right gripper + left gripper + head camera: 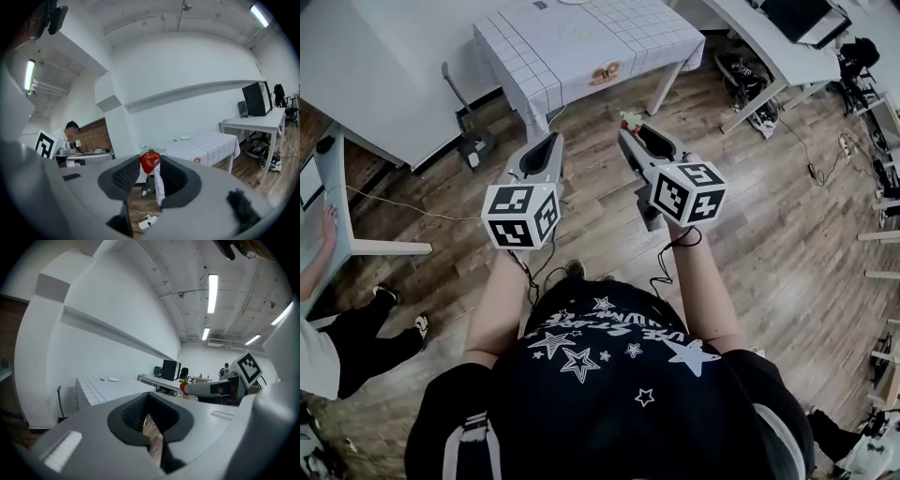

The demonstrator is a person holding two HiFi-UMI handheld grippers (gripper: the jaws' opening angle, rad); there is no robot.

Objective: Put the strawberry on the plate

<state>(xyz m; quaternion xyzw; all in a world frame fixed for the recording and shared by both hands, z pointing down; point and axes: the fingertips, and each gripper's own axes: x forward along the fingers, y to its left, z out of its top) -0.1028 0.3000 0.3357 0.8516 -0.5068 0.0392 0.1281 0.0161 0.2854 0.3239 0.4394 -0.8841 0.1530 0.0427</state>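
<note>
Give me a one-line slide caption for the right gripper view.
Right gripper holds the strawberry at its jaw tips, facing the checked table and white plate.

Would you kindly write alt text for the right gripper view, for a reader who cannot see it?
The right tongs grip a red strawberry at their tips, held in the air. Beyond stands a table with a white checked cloth and a small plate on it.

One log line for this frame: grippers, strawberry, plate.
right gripper: shut on strawberry | left gripper: shut, empty | plate: on white table ahead | strawberry: not yet placed
</note>
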